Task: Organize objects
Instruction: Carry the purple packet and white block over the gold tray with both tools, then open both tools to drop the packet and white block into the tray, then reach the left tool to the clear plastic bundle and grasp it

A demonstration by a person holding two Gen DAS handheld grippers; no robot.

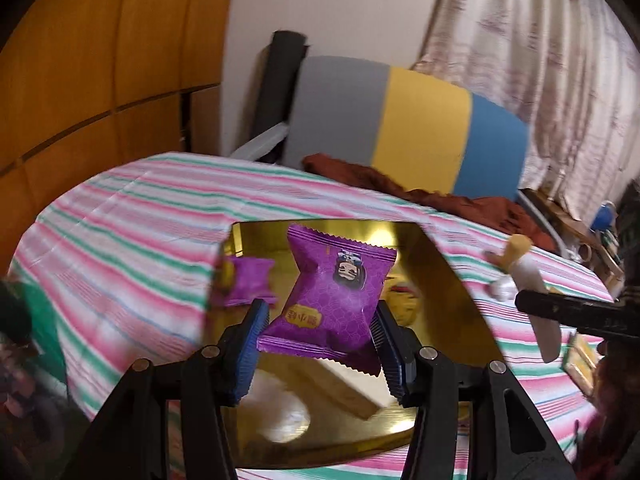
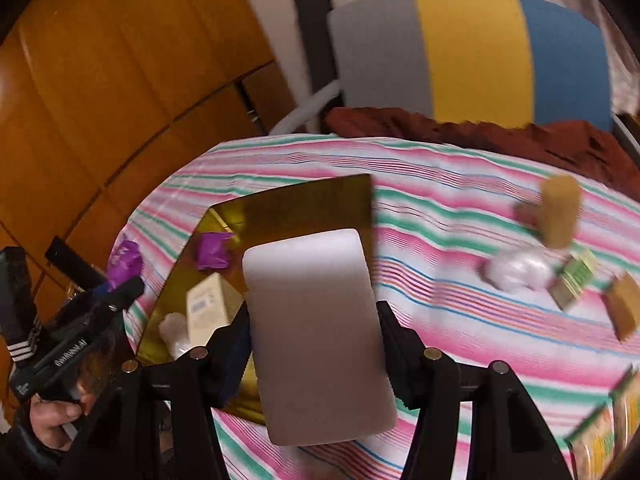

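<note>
With both loads carried over the gold tray (image 1: 452, 280), a purple packet (image 1: 332, 304) is clamped in the left gripper (image 1: 318, 340), a white block (image 2: 316, 332) in the right gripper (image 2: 314, 344), long axis along the fingers. Left appears nearer the tray; blur limits certainty.

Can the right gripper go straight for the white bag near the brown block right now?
Probably not yet. The right gripper is already shut on a white block, so its jaws are full. The white bag lies uncovered on the striped cloth, so nothing else blocks it.
</note>
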